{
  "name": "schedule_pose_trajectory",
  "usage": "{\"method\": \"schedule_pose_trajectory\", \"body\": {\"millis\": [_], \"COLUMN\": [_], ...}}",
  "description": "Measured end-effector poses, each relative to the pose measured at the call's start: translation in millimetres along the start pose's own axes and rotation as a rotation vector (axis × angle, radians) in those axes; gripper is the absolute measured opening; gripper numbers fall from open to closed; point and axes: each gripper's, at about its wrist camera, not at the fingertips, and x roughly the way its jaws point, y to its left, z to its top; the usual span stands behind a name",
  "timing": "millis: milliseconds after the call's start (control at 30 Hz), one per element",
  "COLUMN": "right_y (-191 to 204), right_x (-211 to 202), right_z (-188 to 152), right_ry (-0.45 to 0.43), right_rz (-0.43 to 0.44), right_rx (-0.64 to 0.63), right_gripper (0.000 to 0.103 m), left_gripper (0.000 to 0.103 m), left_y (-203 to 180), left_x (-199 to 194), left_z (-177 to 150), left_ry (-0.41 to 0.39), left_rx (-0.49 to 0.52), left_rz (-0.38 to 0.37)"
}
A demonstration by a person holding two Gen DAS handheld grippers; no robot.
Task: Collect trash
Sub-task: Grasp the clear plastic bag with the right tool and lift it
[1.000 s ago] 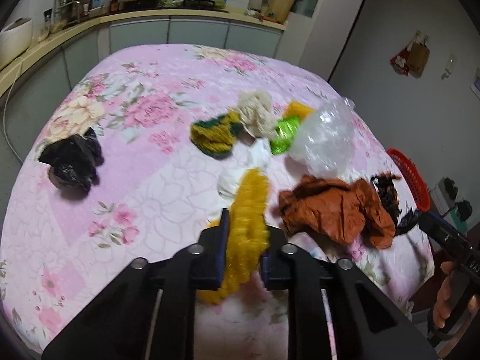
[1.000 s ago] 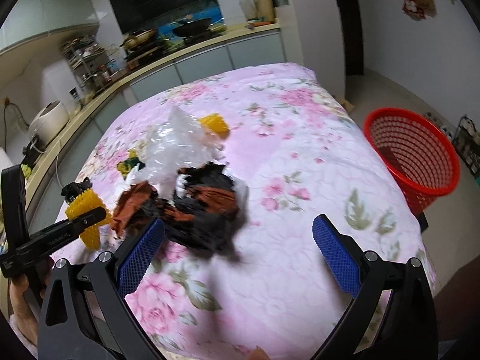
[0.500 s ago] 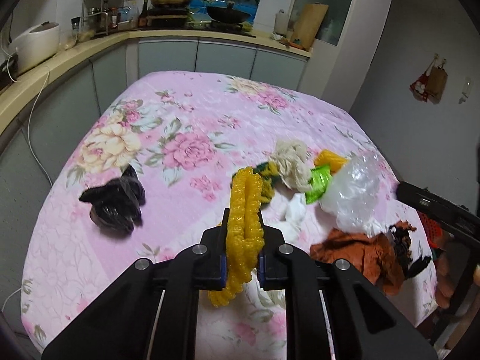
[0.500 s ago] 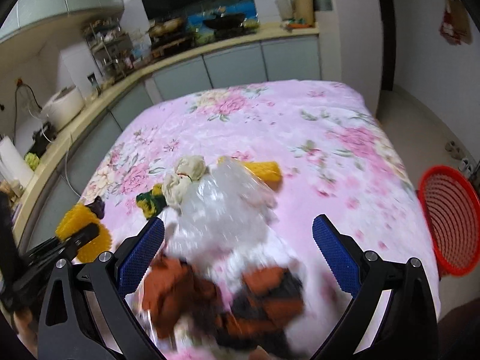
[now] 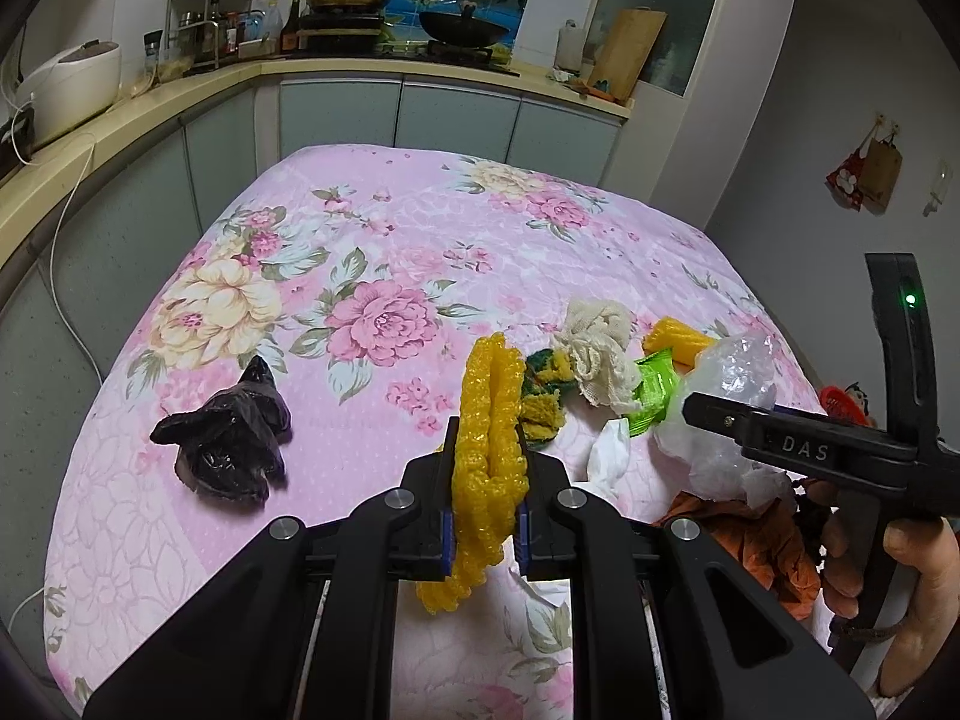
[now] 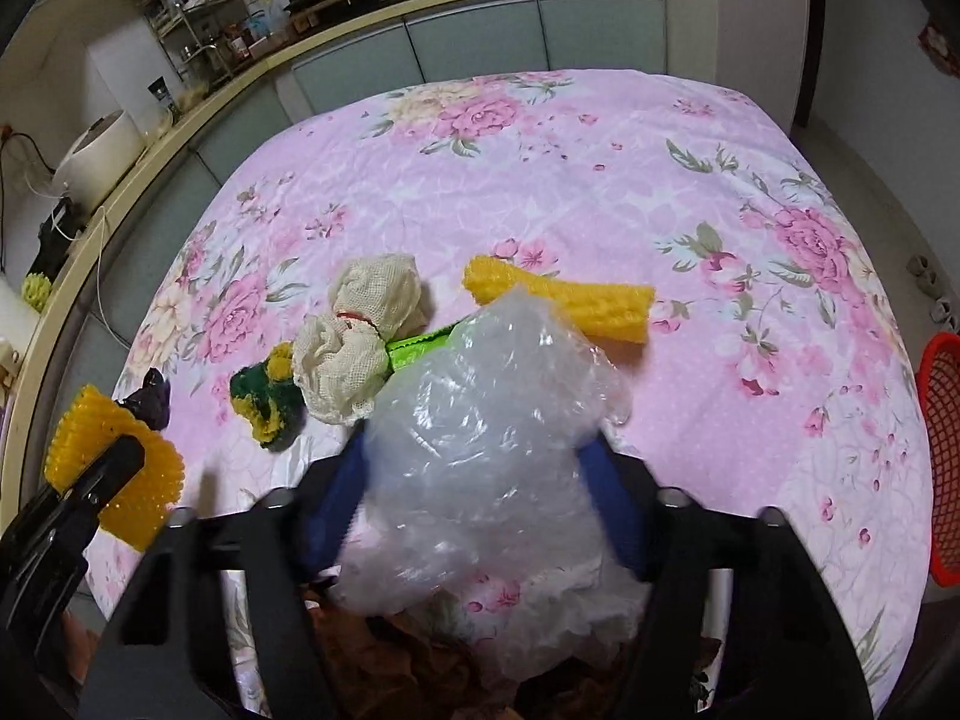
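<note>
Trash lies scattered on a pink floral cloth point(image 5: 384, 222) over the table. The left gripper point(image 5: 483, 531) is clamped tight on a yellow foam net point(image 5: 489, 420), lifted clear of the cloth. The right gripper point(image 6: 474, 510) has just been closing, and its blue pads point(image 6: 612, 516) now sit against both sides of a clear plastic bag point(image 6: 480, 438) (whether they truly squeeze it is hard to tell). Just beyond the bag lie a cream mesh wad point(image 6: 360, 336), a green wrapper point(image 5: 654, 387), a green-yellow sponge point(image 6: 267, 396) and a second yellow foam piece point(image 6: 576, 300). A black bag point(image 5: 225, 438) sits well apart to the left. Brown paper point(image 5: 750, 534) lies under the plastic bag. A red basket point(image 6: 942, 456) stands beside the table's right edge.
</note>
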Motion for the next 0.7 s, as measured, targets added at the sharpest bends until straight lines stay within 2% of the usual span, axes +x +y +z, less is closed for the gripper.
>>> {"method": "schedule_pose_trajectory", "body": {"millis": [67, 333, 567, 700], "right_y": [-2.0, -8.2, -23.0, -33.6], "right_x": [-8.1, -58.2, -106.5, -124.5], "right_z": [-2.0, -2.7, 1.1, -0.6], "right_ry": [-0.021, -0.140, -0.254, -0.291], "right_rz": [0.010, 0.048, 0.059, 0.062], "right_rx": [0.004, 0.011, 0.028, 0.046], "right_gripper": [0.054, 0.053, 0.053, 0.053], "left_gripper": [0.013, 0.013, 0.013, 0.013], "left_y": [0.0, -14.6, -39.6, -59.6], "left_x": [0.0, -14.3, -32.7, -37.1], "left_z": [0.3, 7.1, 17.9, 24.4], "left_ry": [0.000, -0.038, -0.084, -0.101], "left_rx": [0.000, 0.023, 0.069, 0.108], "left_rz": [0.001, 0.001, -0.006, -0.015]}}
